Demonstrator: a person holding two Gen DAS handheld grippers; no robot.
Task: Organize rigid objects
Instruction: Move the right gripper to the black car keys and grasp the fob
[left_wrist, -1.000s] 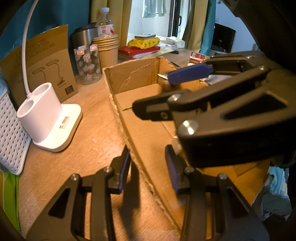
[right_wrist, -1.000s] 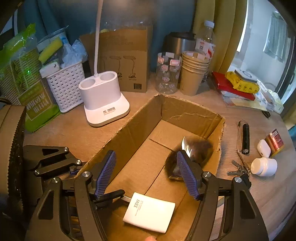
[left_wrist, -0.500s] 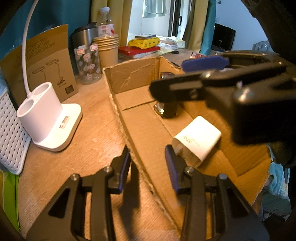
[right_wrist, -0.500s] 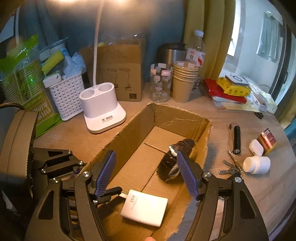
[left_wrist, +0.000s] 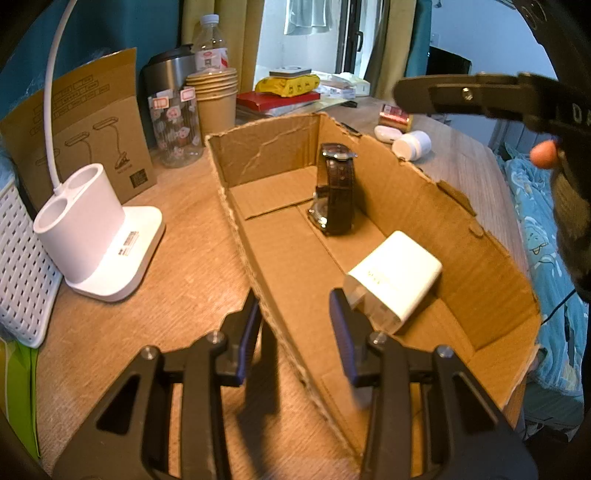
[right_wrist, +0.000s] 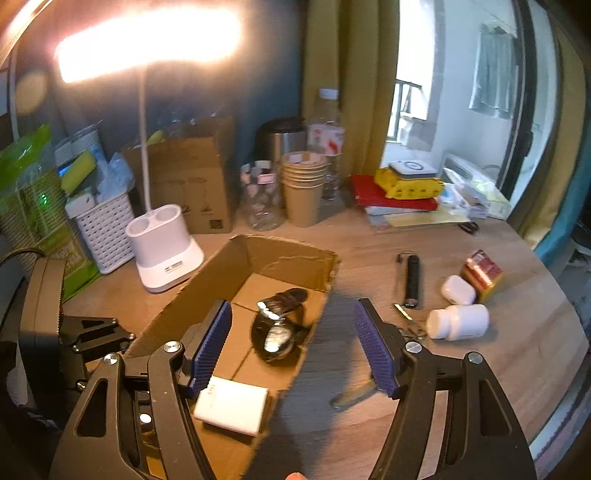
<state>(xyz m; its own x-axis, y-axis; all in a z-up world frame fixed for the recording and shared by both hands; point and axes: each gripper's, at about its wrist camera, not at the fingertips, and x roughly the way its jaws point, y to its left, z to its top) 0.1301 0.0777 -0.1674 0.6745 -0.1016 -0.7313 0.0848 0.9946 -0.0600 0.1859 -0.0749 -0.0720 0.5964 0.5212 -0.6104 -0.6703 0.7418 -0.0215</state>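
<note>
Left gripper (left_wrist: 295, 332) jaws clamp the cardboard box (left_wrist: 491, 254) wall. Right gripper (right_wrist: 291, 347) jaws stand apart, empty, above it. Slipping could tip the watch (right_wrist: 277, 328).

black angular gripper frames, ribbed blue fingers (right_wrist: 212, 347), silver screws (right_wrist: 410, 346)

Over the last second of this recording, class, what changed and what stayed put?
The right gripper, open and empty, pulled up and away from the cardboard box, uncovering the watch and white charger lying inside. The left gripper stayed clamped on the box wall. The items on the desk did not move.
</note>
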